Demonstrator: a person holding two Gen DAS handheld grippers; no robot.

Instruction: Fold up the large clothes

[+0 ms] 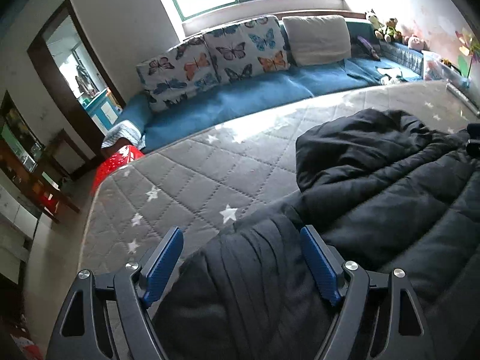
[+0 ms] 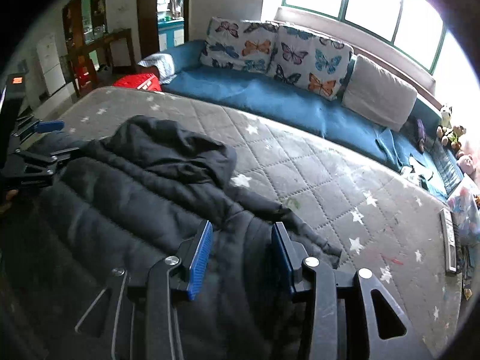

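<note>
Jaws of both grippers apart, apparently clear above black jacket (image 1: 375,186).

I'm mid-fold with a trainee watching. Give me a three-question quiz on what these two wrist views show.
1. True or false: the black padded jacket lies on a grey star-print mattress.
2. What pattern is on the two printed cushions behind the mattress? A) butterflies B) stripes C) dots
3. Fill in: both the left claw and the right claw stand ____ over the jacket's fabric, pads not pressing it.

Key: 1 true; 2 A; 3 open
</note>
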